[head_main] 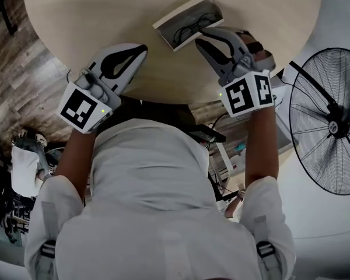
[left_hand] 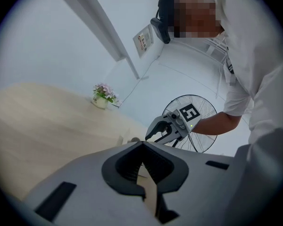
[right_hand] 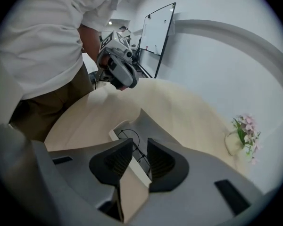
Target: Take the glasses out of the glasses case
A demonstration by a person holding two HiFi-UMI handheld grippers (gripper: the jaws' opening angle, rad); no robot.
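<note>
An open glasses case [head_main: 170, 22] with a grey lining lies on the round wooden table [head_main: 93, 10], at the near right. Thin black glasses [head_main: 189, 28] rest inside it. My right gripper [head_main: 202, 37] hovers at the case's near edge, its jaws a little apart. In the right gripper view the case's white rim [right_hand: 114, 134] and the glasses [right_hand: 129, 136] show in the gap of the right gripper [right_hand: 140, 146]. My left gripper [head_main: 141, 48] sits to the left of the case, apart from it. The left gripper [left_hand: 141, 144] has its tips touching, and nothing is in them.
A small pot of pink flowers [right_hand: 240, 135] stands at the far side of the table. A black standing fan [head_main: 329, 121] is on the floor to the right. The table's near edge [head_main: 163, 101] is just below both grippers.
</note>
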